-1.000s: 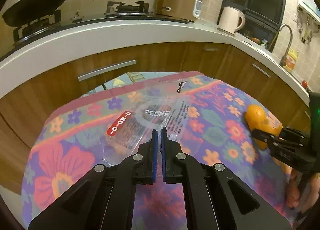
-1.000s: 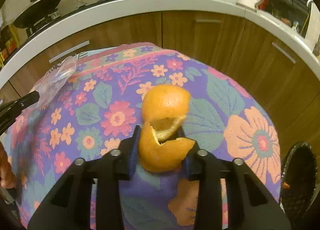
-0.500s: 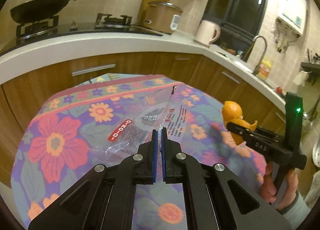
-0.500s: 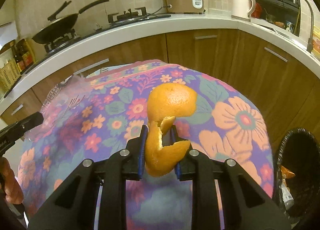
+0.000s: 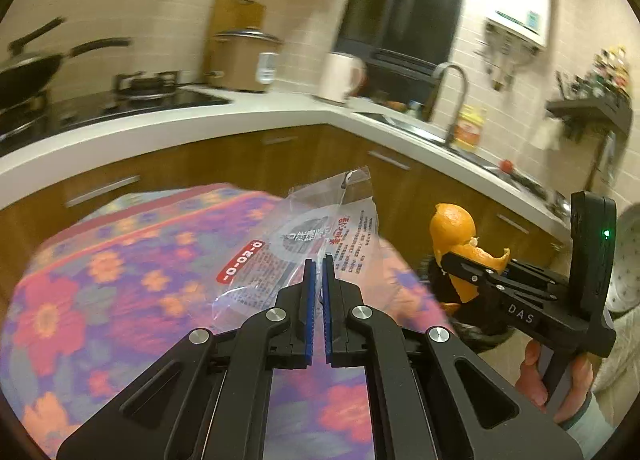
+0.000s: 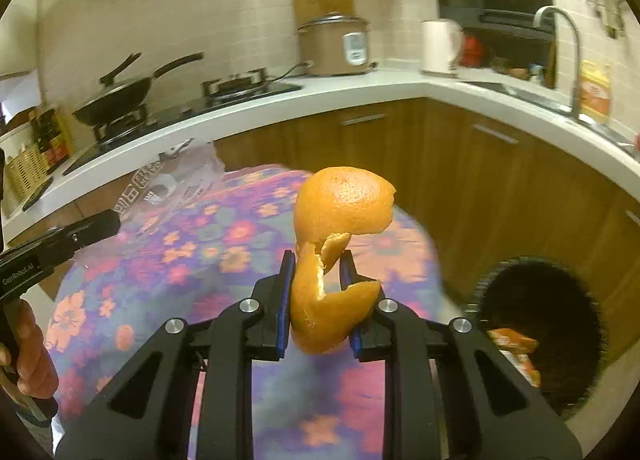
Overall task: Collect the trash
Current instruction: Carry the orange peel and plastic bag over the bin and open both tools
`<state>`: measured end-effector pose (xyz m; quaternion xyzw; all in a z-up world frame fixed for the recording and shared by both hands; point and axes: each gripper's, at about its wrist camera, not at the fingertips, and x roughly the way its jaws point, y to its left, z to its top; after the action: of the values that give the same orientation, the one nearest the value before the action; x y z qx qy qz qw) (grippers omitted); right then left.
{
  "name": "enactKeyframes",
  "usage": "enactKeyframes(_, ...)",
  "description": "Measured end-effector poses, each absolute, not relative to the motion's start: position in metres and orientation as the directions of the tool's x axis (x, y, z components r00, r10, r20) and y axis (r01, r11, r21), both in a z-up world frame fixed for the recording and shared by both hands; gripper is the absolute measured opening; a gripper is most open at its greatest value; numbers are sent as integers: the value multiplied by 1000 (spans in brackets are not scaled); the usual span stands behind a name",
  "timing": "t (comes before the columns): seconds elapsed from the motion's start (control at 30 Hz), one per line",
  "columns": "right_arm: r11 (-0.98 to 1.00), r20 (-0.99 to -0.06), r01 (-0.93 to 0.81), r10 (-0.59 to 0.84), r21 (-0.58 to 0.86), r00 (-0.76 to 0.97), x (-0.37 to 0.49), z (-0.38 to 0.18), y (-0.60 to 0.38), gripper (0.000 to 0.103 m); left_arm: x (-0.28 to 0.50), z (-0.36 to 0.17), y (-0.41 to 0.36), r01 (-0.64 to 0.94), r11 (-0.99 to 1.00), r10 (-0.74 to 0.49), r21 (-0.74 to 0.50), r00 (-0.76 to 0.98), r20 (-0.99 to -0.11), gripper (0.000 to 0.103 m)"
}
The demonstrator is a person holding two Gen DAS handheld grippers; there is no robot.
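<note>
Kitchen with a floral-cloth tabletop [image 5: 120, 300], trash lifted in both grippers.
Left gripper [image 5: 316, 272] fingers are clamped on a clear plastic wrapper [image 5: 304, 244]; right gripper [image 6: 316, 276] fingers pinch an orange peel [image 6: 340, 212]. Only the right view shows the black bin [image 6: 540, 324], near right.

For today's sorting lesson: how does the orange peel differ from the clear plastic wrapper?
The orange peel is opaque, thick and curled; the plastic wrapper is see-through, thin and crinkled, with printed text. The peel is pinched in the right tool; the wrapper in the left tool. The wrapper looks larger than the peel. Both are held above the floral tablecloth.
</note>
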<state>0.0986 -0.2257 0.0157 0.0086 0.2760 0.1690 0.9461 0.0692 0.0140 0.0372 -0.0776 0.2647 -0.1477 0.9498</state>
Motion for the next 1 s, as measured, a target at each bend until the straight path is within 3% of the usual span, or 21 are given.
enactKeyframes(0.23, 977, -522, -175, 214, 125, 826, 100, 7, -316, 20, 97, 37, -93, 383, 908, -415, -168, 769, -487, 1)
enactKeyframes(0.47, 984, -596, 3, 106, 179, 796, 117, -19, -400, 20, 132, 20, -192, 498, 850, -506, -169, 685, -525, 1)
enactKeyframes(0.77, 937, -737, 172, 116, 303, 666, 150, -71, -461, 20, 168, -18, -258, 537, 826, -518, -170, 604, -606, 1)
enactKeyframes(1.0, 926, -760, 204, 119, 317, 639, 159, -88, -472, 25, 183, -42, -282, 546, 818, -512, -178, 552, -658, 5)
